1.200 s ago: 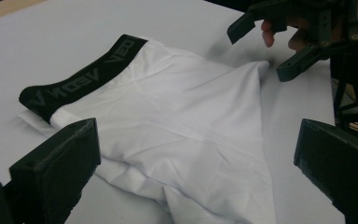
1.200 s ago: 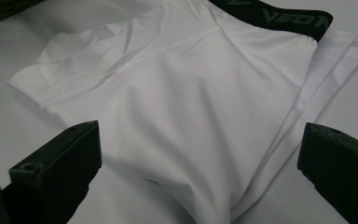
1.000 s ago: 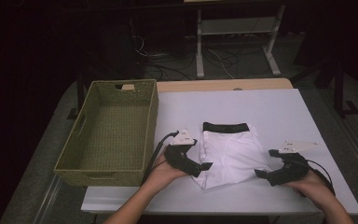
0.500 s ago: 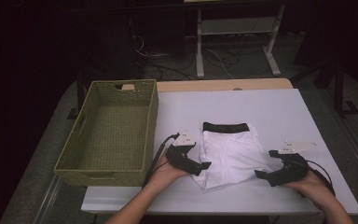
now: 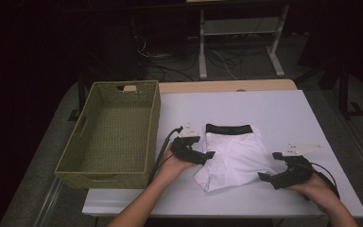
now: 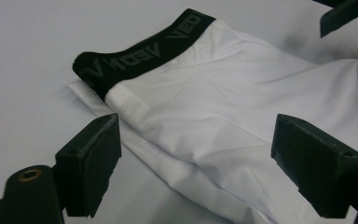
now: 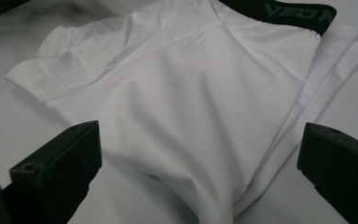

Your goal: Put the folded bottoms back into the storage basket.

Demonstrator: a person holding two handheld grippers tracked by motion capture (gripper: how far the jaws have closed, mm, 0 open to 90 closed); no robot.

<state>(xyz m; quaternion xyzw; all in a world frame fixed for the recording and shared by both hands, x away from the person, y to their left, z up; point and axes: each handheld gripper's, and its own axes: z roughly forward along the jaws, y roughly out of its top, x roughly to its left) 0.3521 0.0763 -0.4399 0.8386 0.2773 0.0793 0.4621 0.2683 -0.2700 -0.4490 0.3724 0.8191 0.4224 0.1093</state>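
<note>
Near the table's [image 5: 274,109] front edge, folded white underwear [image 5: 236,156] lies between both grippers: left gripper [image 5: 207,156] closing (nothing pinched yet) over its side, right gripper [image 5: 268,166] apart, ready to lift.

To your left, the tall-walled olive woven basket [image 5: 108,135] blocks any sideways sweep along the white table [image 5: 274,111]. The folded white underwear with a black waistband [image 5: 234,153] lies flat between your two grippers, so you can pass over it. The far half and right edge of the table lie bare.
</note>
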